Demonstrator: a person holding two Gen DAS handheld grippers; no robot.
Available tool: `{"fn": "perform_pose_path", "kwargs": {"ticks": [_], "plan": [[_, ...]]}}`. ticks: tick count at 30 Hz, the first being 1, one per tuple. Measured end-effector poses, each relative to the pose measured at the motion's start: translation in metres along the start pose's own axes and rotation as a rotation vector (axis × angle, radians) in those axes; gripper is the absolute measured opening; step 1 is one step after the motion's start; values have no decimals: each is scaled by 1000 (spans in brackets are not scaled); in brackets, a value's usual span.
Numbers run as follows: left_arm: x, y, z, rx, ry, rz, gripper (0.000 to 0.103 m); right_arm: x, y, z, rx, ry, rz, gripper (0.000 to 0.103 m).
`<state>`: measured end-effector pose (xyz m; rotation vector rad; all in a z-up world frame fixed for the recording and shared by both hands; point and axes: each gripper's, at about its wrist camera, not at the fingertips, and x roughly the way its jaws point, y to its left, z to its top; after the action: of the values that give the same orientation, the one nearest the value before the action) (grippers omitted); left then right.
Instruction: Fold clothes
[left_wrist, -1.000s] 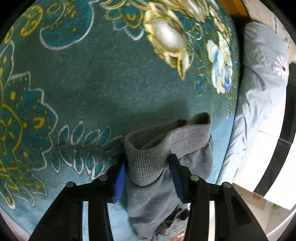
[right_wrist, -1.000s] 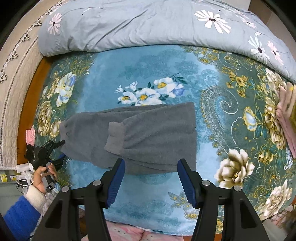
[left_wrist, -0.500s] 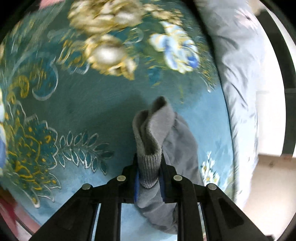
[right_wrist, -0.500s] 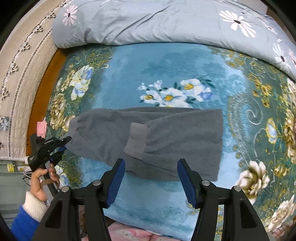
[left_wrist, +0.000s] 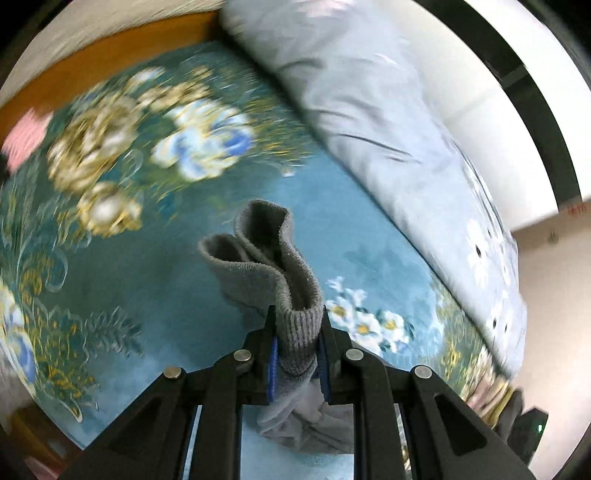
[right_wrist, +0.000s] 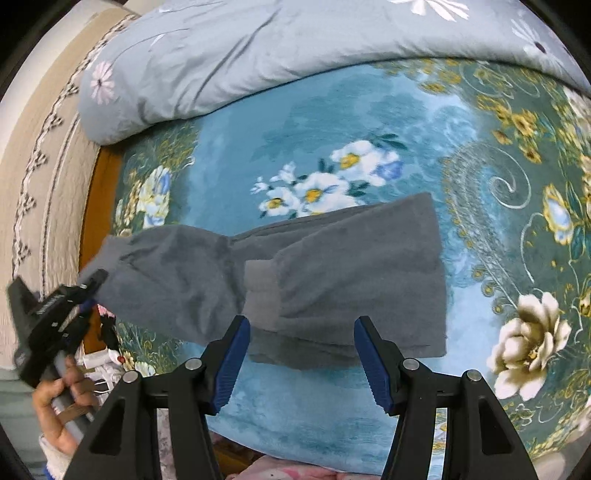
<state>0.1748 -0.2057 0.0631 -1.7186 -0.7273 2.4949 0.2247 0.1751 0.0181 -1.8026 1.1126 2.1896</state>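
Note:
Grey sweatpants lie partly folded across a teal flowered blanket. One leg is doubled over, its ribbed cuff resting mid-garment. My left gripper is shut on the other leg's ribbed cuff, which stands up bunched between the pads. In the right wrist view that left gripper holds the leg end lifted off the bed at the left, a hand gripping its handle. My right gripper hangs open above the pants' near edge, nothing between its fingers.
A grey-blue flowered duvet is bunched along the far side of the bed. A wooden bed edge and a beige quilted cover lie at the left. Pink fabric shows at the near edge.
My left gripper closed on the leg cuff, rolled and lifted it off the blanket. The right gripper sank a little toward the pants, still open.

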Motion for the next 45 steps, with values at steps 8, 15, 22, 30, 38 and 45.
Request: {"fn": "perform_pose_path", "kwargs": {"ticks": [8, 15, 22, 30, 38, 45], "plan": [[28, -101, -43, 281, 29, 11, 17, 0, -44, 5, 69, 3, -13, 62], [78, -158, -106, 466, 151, 34, 18, -3, -73, -6, 124, 4, -44, 63], [121, -183, -154, 565, 261, 71, 18, -6, -90, -19, 157, 11, -79, 63], [136, -185, -174, 596, 317, 88, 22, -9, -92, -20, 154, 3, -103, 63], [107, -170, -161, 472, 366, -77, 42, -8, -92, -16, 147, -13, -102, 63], [66, -87, -120, 246, 274, -149, 52, 1, -98, -8, 174, -27, -45, 63]]}}
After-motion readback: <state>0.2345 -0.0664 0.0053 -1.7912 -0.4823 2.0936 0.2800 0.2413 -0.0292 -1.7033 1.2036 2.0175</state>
